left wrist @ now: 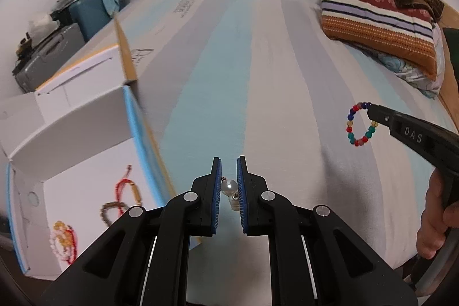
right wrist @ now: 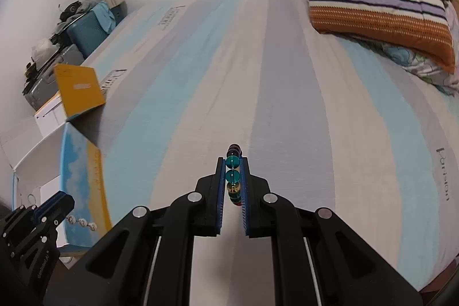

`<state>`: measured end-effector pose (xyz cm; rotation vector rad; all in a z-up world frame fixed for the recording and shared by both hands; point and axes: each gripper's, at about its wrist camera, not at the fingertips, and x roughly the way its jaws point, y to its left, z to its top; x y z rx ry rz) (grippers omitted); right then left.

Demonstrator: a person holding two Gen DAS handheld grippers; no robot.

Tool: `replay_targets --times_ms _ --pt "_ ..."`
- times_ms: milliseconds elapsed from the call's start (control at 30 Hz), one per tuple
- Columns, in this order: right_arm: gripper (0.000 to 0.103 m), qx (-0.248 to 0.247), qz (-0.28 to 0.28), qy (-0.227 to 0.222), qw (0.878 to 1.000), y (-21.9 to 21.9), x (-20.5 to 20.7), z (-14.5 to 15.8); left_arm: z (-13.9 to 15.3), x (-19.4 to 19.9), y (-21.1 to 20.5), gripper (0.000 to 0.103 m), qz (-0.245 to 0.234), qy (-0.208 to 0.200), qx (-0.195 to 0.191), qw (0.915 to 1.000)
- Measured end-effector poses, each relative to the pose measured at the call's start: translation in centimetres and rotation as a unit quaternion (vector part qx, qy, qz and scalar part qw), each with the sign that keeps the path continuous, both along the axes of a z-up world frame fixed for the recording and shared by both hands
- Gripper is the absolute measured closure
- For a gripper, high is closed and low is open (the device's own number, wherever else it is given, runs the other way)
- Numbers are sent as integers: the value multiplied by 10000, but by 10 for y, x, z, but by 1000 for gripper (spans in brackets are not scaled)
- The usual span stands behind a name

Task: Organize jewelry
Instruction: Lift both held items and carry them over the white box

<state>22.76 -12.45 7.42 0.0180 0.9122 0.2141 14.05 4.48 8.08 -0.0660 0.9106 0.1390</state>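
My left gripper (left wrist: 229,162) is shut on a pearl bracelet (left wrist: 229,187), held above the striped bed just right of the open white box (left wrist: 86,185). In the right wrist view the left gripper (right wrist: 61,198) shows at lower left with pearls (right wrist: 81,222) hanging from it by the box's edge. My right gripper (right wrist: 233,161) is shut on a multicoloured bead bracelet (right wrist: 233,177); the bracelet also shows in the left wrist view (left wrist: 358,124), hanging from the right gripper (left wrist: 370,109) above the bed. The box holds a red cord bracelet (left wrist: 126,187), a brown bead bracelet (left wrist: 110,210) and a yellow-red-pink bracelet pile (left wrist: 63,237).
The bed (left wrist: 258,62) has a blue, grey and white striped sheet. Folded striped blankets and pillows (left wrist: 378,19) lie at the far right. The box's orange lid flap (right wrist: 79,89) stands up. A grey case (left wrist: 46,56) and a blue box (left wrist: 91,10) stand against the left wall.
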Motion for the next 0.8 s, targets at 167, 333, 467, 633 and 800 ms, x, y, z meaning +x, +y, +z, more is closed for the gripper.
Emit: replay_targets --times_ms 167,333,467,633,800 --pt "94 -57 178 -93 9998 25 -15 15 20 -15 23 92 198 -89 68 9997" --pt "94 -79 431 -204 9988 55 -33 29 34 -34 53 92 488 -122 119 9987" --pt "94 -138 629 -294 9975 80 -47 36 41 -48 77 92 709 -121 145 9973" --pt "94 -195 918 -337 9950 116 -62 38 43 -66 114 92 1041 -92 133 9944" --pt "94 -252 1213 -377 9916 155 -77 38 41 -84 149 92 1339 -57 104 9909"
